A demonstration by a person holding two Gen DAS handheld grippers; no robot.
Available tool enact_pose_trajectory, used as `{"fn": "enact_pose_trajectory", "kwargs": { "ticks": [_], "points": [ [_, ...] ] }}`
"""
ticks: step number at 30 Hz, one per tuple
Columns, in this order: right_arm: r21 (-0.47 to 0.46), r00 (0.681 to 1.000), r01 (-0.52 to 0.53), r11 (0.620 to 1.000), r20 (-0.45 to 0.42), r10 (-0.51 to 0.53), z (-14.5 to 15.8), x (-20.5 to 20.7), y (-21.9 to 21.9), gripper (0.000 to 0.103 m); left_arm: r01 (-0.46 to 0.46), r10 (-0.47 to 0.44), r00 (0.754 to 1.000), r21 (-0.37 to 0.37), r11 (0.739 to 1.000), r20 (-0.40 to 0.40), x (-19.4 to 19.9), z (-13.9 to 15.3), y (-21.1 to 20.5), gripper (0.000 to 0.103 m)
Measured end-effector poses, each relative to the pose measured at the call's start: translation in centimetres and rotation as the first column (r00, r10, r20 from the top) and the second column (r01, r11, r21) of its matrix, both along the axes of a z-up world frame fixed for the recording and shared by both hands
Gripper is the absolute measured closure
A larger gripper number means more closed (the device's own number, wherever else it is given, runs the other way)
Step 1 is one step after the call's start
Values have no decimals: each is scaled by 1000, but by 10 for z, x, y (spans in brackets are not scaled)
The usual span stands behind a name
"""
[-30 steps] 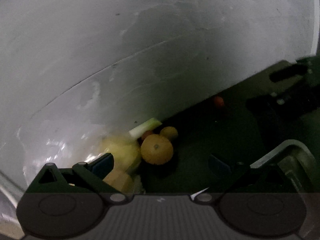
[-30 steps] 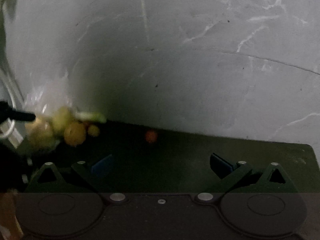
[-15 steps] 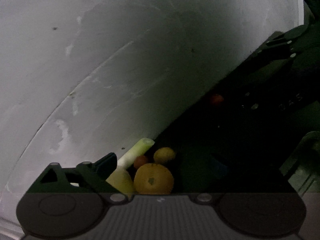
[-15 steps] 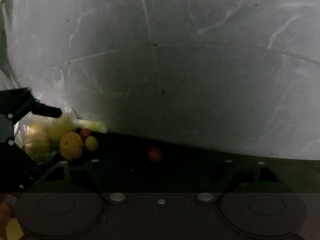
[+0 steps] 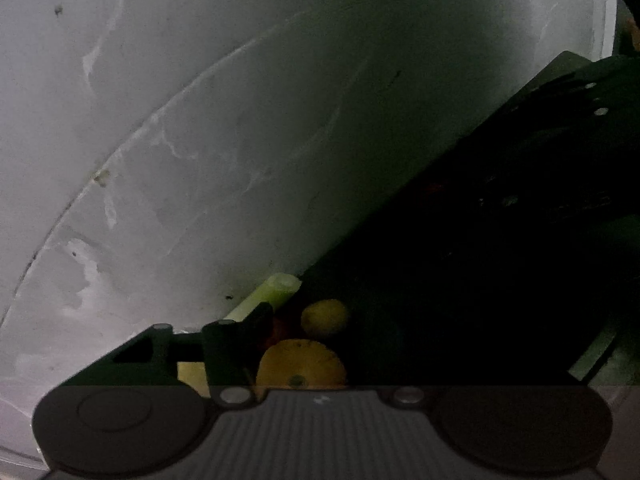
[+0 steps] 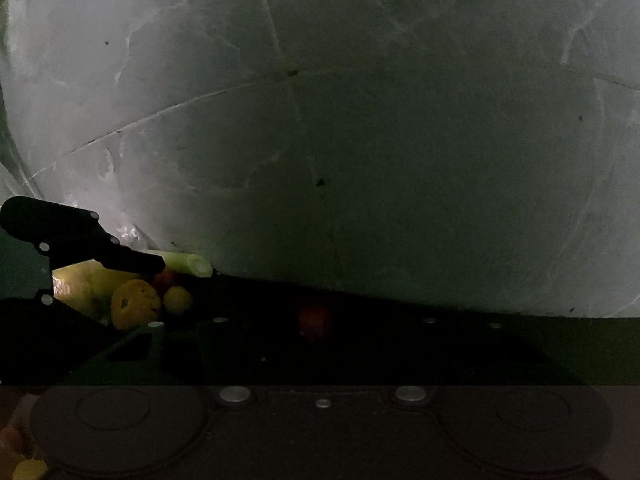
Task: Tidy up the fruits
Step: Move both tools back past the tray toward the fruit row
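Reaching low over the dark tabletop (image 6: 520,344), the left hand-held gripper (image 5: 320,344) has its fingers spread wide, nothing between them yet; the orange (image 5: 301,362) sits right at its mouth, with the left finger (image 5: 240,340) passing just beside it. My guess is that the orange is the target, since it is the nearest fruit and centred in the opening. The right finger is lost in shadow.

Just past the orange lie a small lemon (image 5: 325,317) and something reddish, hard to make out, then a pale green stalk (image 5: 272,294) that ends against the white wall (image 5: 200,140). The pile is crowded against that wall, probably with a clear bag around its left side, so room to move is only on the open dark side, to the right.

From the right wrist view, the right hand-held gripper (image 6: 320,322) hangs low and apart from the pile; its fingers are too dark to say whether they are apart or together. A lone small red fruit (image 6: 315,320) lies ahead of it, well clear of the heap.
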State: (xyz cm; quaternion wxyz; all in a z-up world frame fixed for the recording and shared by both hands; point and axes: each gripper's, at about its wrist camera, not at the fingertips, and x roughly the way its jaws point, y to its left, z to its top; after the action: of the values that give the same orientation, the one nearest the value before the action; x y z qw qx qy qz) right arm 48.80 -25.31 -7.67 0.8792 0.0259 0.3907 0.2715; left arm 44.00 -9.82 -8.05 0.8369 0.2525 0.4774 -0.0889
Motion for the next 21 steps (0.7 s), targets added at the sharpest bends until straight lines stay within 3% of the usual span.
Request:
{"fn": "enact_pose_trajectory", "kwargs": {
  "ticks": [5, 13, 19, 21],
  "points": [
    [1, 1000, -15, 1000, -13, 15, -3, 2, 2, 43, 0, 0, 1000, -10, 1000, -10, 3, 0, 1, 43],
    [-15, 999, -41, 999, -16, 41, -8, 5, 15, 51, 7, -7, 1000, -25, 1000, -4, 5, 0, 6, 53],
    [-58, 999, -41, 997, 9, 42, -10, 4, 19, 59, 25, -26, 999, -51, 998, -20, 8, -2, 1, 71],
    [-82, 999, -39, 996, 23, 41, -10, 3, 20, 62, 19, -20, 999, -63, 998, -26, 9, -1, 1, 72]
  ]
}}
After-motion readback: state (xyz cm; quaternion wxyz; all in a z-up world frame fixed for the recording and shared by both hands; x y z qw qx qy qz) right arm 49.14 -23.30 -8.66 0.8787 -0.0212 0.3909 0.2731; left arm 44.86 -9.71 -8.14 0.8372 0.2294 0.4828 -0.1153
